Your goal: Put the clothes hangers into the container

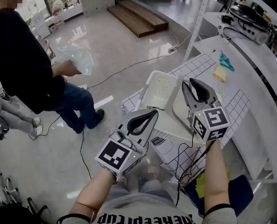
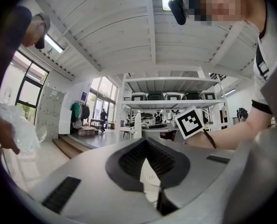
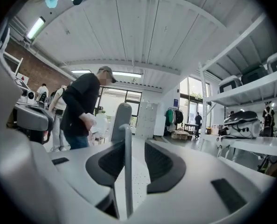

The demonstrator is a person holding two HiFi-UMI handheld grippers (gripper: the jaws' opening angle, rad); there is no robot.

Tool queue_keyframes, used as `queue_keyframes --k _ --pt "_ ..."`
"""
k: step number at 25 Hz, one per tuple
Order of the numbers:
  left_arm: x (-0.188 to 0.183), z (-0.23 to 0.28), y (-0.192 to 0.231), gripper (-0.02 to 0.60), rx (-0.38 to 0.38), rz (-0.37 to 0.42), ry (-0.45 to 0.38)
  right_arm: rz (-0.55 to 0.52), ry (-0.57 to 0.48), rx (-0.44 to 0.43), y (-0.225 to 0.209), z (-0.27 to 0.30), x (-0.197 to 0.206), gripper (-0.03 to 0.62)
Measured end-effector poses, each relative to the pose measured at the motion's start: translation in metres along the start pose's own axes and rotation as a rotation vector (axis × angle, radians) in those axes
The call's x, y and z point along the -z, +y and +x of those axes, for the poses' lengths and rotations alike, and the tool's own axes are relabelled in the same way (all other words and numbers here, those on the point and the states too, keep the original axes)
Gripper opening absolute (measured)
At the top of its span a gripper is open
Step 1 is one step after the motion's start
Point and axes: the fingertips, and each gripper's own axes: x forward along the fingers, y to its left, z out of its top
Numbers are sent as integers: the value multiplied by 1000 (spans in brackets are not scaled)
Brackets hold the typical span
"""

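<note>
Glossy grey floor (image 1: 129, 45) fills the left side of the head view, with a white table (image 1: 257, 73) running down the right and a gridded mat (image 1: 241, 101) on it. A bystander (image 1: 22, 59) in a dark top and jeans stands far left, holding a clear plastic bag (image 1: 75, 55). A white perforated container (image 1: 161, 90) sits at the mat's near-left end, tilted, right in front of both tools. The right gripper (image 1: 194, 83) reaches over the container. Its tongs are wide apart with a thin container wall standing edge-on between them, and there is a clear gap on the wall's right side, so no squeeze. The left gripper (image 1: 153, 112) is low at the container's near edge with its tongs narrow and tips together. Perforated white plastic shows through the gap behind the tips, but whether anything is pinched can't be told. A teal hanger (image 1: 226, 61) lies on the table's far part, well apart from the container and outside it. A yellow item (image 1: 219, 73) lies just beside the hanger.
</note>
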Motion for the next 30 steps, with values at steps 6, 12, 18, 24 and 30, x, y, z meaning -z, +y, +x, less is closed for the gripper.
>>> queue_keyframes --k 6,12,18,24,30 --pt "-1 -8 -1 11 -13 -43 31 -27 58 -92 23 10 12 179" --pt "-2 -13 4 11 -25 -44 27 90 61 -174 33 8 15 160" --pt "-2 -10 -1 11 -12 -48 29 130 10 -107 19 -6 4 7" --pt "-3 -11 -12 11 28 -43 24 163 -45 -76 19 -29 -11 2" --pt "-5 -18 -23 11 83 -40 10 138 -75 -30 35 -54 -24 6"
